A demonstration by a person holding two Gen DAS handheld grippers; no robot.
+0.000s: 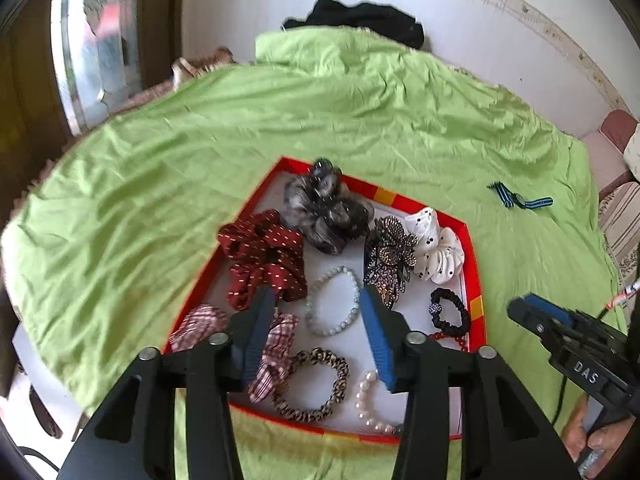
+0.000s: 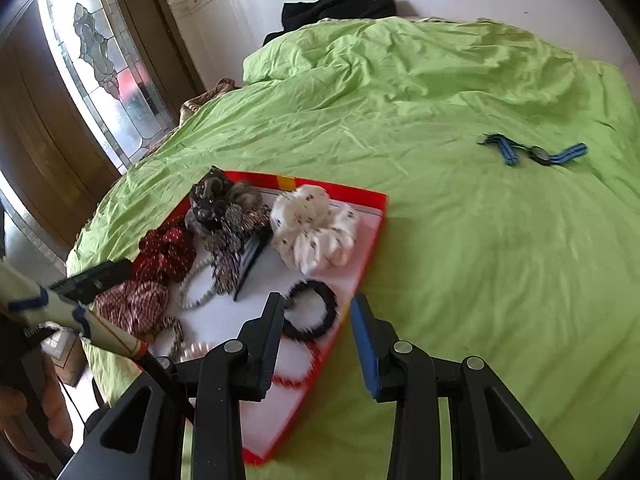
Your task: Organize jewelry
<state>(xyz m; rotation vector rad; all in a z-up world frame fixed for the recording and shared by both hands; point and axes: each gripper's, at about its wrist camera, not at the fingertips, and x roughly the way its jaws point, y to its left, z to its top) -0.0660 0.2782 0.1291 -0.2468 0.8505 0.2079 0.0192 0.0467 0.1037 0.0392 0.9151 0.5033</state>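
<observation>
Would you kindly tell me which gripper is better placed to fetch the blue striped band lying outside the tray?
Right gripper: open, nearer the blue striped band than the left.

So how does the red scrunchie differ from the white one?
The red scrunchie is dark red with small pale dashes; the white scrunchie is white with dark dots. The red one lies by the tray's left side, the white one by its far right corner. Both are gathered fabric and lie inside the tray.

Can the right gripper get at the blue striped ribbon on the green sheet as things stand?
Probably yes. The right gripper is open and empty, and the blue striped ribbon lies alone on bare green sheet, outside the red tray.
</observation>
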